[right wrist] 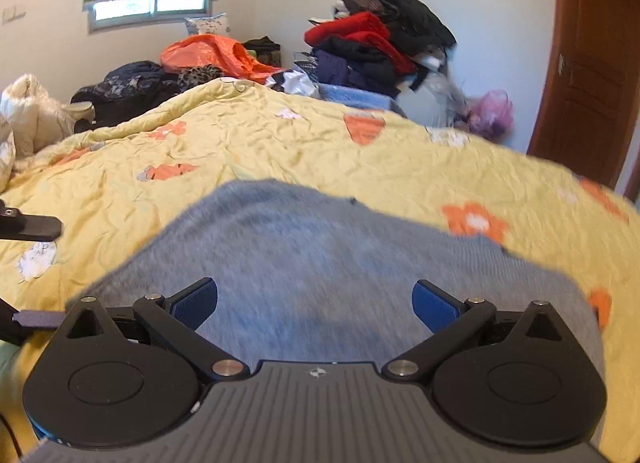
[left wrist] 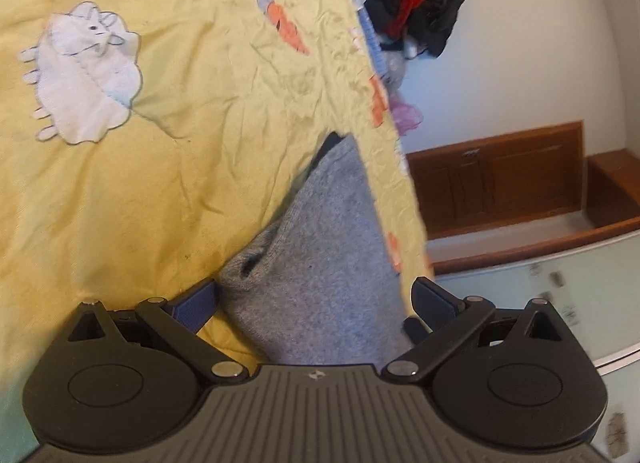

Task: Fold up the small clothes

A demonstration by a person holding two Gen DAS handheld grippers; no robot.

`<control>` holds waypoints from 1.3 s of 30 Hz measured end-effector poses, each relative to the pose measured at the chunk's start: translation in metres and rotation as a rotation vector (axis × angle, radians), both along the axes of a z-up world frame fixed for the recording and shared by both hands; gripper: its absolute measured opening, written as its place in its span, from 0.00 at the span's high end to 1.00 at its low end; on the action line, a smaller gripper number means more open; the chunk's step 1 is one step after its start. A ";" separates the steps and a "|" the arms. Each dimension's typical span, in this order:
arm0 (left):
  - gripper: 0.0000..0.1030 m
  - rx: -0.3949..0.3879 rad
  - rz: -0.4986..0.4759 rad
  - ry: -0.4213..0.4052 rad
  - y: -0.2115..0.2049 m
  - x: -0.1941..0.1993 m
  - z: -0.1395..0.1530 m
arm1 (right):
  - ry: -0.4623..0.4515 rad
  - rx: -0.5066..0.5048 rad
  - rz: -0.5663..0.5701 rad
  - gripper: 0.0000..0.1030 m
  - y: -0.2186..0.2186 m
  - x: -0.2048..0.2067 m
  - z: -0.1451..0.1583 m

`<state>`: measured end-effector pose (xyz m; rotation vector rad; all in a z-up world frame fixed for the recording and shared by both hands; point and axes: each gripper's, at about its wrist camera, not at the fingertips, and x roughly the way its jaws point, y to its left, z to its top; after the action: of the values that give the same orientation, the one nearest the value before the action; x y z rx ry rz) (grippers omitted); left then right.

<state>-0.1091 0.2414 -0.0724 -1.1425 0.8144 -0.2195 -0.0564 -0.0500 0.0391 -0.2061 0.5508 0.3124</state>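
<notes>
Now we hover both grippers, left point(left wrist: 314, 299) and right point(right wrist: 315, 299), jaws wide apart, over the grey knit point(right wrist: 320, 263) lying on the quilt point(right wrist: 280, 151). Fold likely not begun; next, pinch an edge.

Black hand-held gripper point(left wrist: 315, 303), blue finger pads point(right wrist: 434, 305)

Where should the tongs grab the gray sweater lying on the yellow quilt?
Probably its near edge, coming in low from the front: the gray sweater lies flat on the yellow quilt, and that edge sits between the open right tongs.
</notes>
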 end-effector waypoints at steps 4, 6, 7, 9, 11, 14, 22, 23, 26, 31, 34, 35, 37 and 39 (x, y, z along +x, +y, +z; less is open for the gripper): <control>0.02 0.038 0.013 0.037 -0.010 0.011 0.004 | -0.018 -0.011 0.028 0.01 0.011 0.010 0.008; 0.47 0.084 0.006 0.060 -0.014 0.019 0.006 | -0.031 -0.001 0.030 0.01 0.011 0.013 0.011; 0.93 0.101 -0.009 0.096 -0.016 0.022 0.002 | -0.038 0.006 0.029 0.01 0.009 0.013 0.012; 0.91 0.078 -0.018 0.146 -0.018 0.028 -0.013 | -0.047 0.012 0.028 0.01 0.004 0.015 0.015; 0.92 0.114 -0.025 0.118 -0.023 0.028 -0.010 | -0.051 0.018 0.019 0.01 -0.005 0.018 0.020; 0.93 0.159 -0.058 0.046 -0.038 0.026 0.006 | -0.032 0.030 0.010 0.00 -0.023 0.025 0.027; 0.93 0.229 -0.125 -0.085 -0.084 0.039 0.039 | 0.163 0.225 0.026 0.01 -0.062 0.065 0.045; 0.93 0.254 -0.139 -0.105 -0.092 0.039 0.045 | 0.213 0.269 0.043 0.01 -0.064 0.074 0.046; 0.93 0.273 -0.176 -0.144 -0.113 0.041 0.058 | 0.273 0.295 0.041 0.01 -0.063 0.097 0.051; 0.93 0.331 -0.274 -0.207 -0.157 0.045 0.075 | 0.301 0.287 0.009 0.01 -0.073 0.120 0.063; 0.93 0.375 -0.352 -0.242 -0.191 0.039 0.080 | 0.291 0.256 -0.009 0.01 -0.088 0.119 0.067; 0.93 0.400 -0.373 -0.254 -0.203 0.036 0.080 | 0.300 0.252 -0.007 0.01 -0.093 0.119 0.065; 0.93 0.412 -0.404 -0.257 -0.220 0.033 0.073 | 0.308 0.233 -0.028 0.01 -0.103 0.118 0.059; 0.93 0.393 -0.429 -0.227 -0.230 0.034 0.058 | 0.344 0.258 -0.039 0.00 -0.117 0.121 0.046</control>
<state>-0.0751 0.0115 -0.0148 -0.5540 0.8477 -0.5113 0.0644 -0.1668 0.0854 0.1109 0.8463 0.3800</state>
